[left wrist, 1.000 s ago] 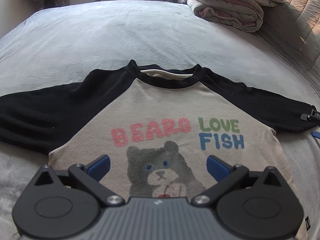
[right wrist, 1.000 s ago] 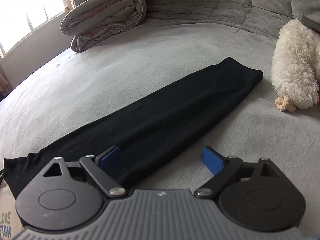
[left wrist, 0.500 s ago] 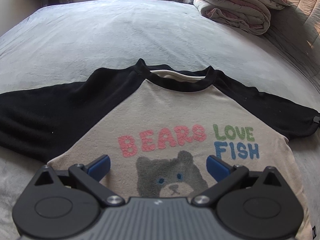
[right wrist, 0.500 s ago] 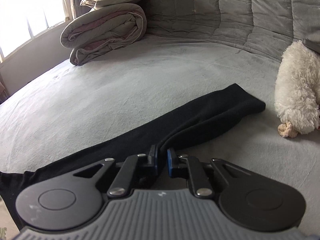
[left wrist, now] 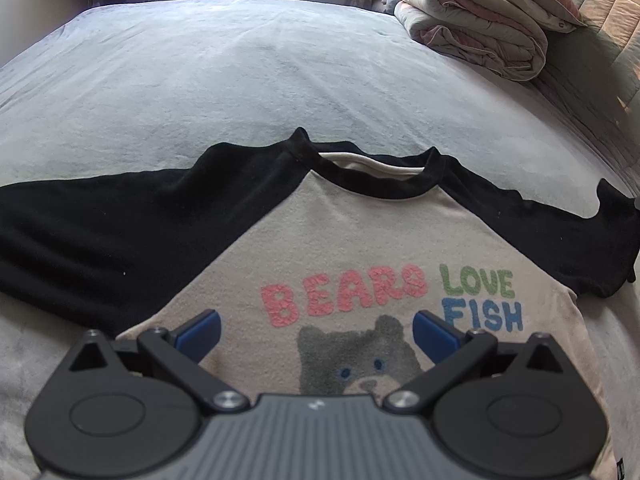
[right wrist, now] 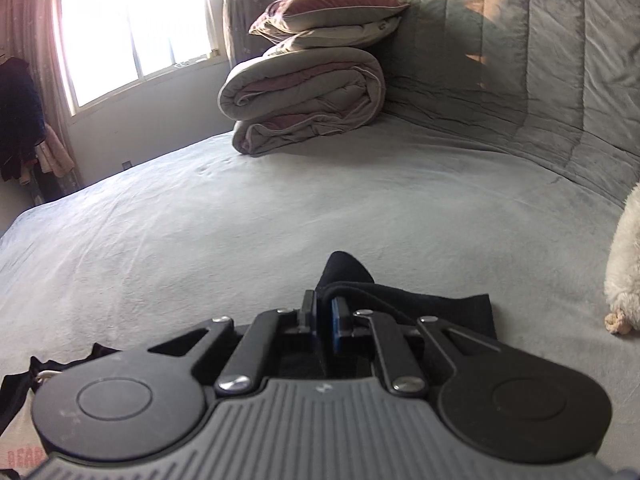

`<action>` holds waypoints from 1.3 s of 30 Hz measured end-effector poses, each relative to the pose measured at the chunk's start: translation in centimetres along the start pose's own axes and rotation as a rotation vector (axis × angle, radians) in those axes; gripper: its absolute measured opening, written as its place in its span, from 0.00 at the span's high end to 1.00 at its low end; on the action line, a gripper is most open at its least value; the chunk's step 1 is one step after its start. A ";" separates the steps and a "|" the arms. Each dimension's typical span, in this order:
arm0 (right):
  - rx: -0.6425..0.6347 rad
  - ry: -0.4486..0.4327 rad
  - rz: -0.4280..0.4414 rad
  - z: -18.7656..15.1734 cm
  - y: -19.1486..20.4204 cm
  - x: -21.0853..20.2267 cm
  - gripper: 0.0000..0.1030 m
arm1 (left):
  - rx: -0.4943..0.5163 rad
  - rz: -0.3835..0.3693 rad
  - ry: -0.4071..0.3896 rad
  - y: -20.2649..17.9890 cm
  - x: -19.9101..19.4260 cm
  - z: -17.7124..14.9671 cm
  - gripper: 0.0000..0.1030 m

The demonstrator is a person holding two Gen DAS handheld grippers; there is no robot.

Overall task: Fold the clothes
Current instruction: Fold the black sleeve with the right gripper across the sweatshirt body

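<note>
A beige shirt (left wrist: 360,240) with black raglan sleeves and a bear print reading BEARS LOVE FISH lies flat on the grey bed, neck away from me. My left gripper (left wrist: 316,330) hovers open above the print, nothing between its blue pads. The shirt's left sleeve (left wrist: 88,224) lies spread out flat. In the right wrist view my right gripper (right wrist: 323,312) is shut on the black right sleeve (right wrist: 400,304), lifted off the bed so the cloth bunches and droops around the jaws. That raised sleeve end (left wrist: 612,208) shows at the left wrist view's right edge.
A folded quilt (right wrist: 304,100) topped by pillows (right wrist: 332,12) sits at the head of the bed against the padded headboard (right wrist: 520,60). A white fluffy toy (right wrist: 626,264) lies to the right of the sleeve. Open grey bedding (left wrist: 240,80) stretches beyond the collar.
My right gripper closed on the black sleeve and lifted it, turning toward the quilt. The sleeve no longer lies stretched out. The left gripper drifted slightly over the shirt, still open.
</note>
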State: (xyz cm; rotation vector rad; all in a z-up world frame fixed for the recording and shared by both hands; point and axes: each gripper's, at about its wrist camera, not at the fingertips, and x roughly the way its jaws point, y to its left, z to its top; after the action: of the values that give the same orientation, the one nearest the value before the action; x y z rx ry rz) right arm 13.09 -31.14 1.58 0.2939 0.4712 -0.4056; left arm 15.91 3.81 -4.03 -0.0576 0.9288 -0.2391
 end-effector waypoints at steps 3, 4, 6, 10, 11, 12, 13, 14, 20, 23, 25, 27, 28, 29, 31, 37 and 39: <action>-0.046 0.002 0.038 0.2 2.5 -0.6 0.90 | -0.006 0.001 -0.006 0.4 -0.1 0.2 0.01; -0.063 0.002 0.053 0.2 3.4 -0.9 0.90 | -0.009 0.001 -0.008 0.5 -0.2 0.3 0.01; -0.091 0.008 0.087 0.1 5.1 -1.3 0.90 | -0.015 0.002 -0.011 0.8 -0.2 0.4 0.01; -0.142 0.027 0.170 -0.7 8.7 -1.7 0.90 | -0.032 0.004 -0.022 1.2 -0.3 0.8 0.01; -0.154 0.034 0.189 -1.1 9.6 -1.8 0.90 | -0.036 0.004 -0.024 1.3 -0.3 0.9 0.01; -0.167 0.044 0.208 -1.5 10.5 -1.8 0.90 | -0.040 0.005 -0.026 1.4 -0.3 1.0 0.01; -0.180 0.054 0.223 -1.9 11.3 -1.7 0.90 | -0.044 0.005 -0.028 1.5 -0.3 1.1 0.01; -0.192 0.065 0.238 -2.3 12.1 -1.5 0.90 | -0.047 0.006 -0.029 1.6 -0.4 1.2 0.01; -0.254 0.173 0.283 -6.0 15.3 0.7 0.90 | -0.061 0.017 -0.027 2.4 -0.1 1.3 0.01; -0.280 0.219 0.277 -8.3 16.4 1.4 0.90 | -0.068 0.018 -0.021 2.7 0.1 1.2 0.01; -0.292 0.258 0.268 -9.6 16.8 2.2 0.90 | -0.070 0.019 -0.018 2.8 0.2 1.1 0.01; -0.295 0.271 0.263 -10.9 16.7 2.6 0.90 | -0.070 0.020 -0.017 2.9 0.2 1.1 0.01; -0.308 0.264 0.260 -11.1 16.7 2.7 0.90 | -0.070 0.021 -0.016 3.0 0.3 1.1 0.01; -0.322 0.255 0.258 -11.4 16.8 2.7 0.90 | -0.070 0.022 -0.015 3.0 0.3 1.0 0.01; -0.356 0.249 0.249 -11.5 17.1 2.6 0.90 | -0.071 0.026 -0.012 3.1 0.5 1.0 0.01; -0.330 0.291 0.303 -10.6 16.8 2.0 0.55 | -0.076 0.027 -0.012 3.1 0.4 1.2 0.01; -0.297 0.306 0.335 -10.2 16.1 1.4 0.42 | -0.071 0.026 -0.013 2.9 0.4 1.3 0.01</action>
State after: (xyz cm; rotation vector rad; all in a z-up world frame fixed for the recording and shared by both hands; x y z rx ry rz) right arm 17.53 -13.74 -4.89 0.1415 0.7590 0.0411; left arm 17.73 6.49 -4.01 -0.1124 0.9244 -0.1811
